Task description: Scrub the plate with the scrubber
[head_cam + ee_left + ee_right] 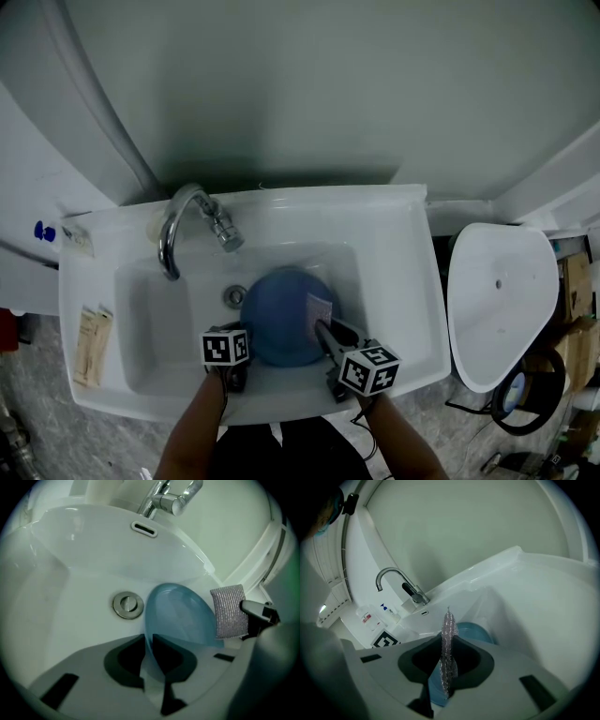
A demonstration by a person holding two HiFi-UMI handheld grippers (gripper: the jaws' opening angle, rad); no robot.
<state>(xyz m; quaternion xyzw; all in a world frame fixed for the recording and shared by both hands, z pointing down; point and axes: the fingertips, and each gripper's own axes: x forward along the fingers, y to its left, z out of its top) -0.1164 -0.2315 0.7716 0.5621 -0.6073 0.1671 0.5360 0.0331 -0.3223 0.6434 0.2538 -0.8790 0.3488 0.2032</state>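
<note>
Plate [281, 323]: blue, sitting inside white sink [394, 234], just beside drain [234, 296], below faucet [192, 220]. Left gripper [149, 641]: pinching near rim of Plate, jaws standing narrow with rim pressed between them, keeping it tilting up off sink floor. Right gripper [446, 644]: clamping silver mesh scrubber [449, 630] edge-on between closed jaws, holding it at right side of Plate; touching or just apart, not showing clearly.
</note>
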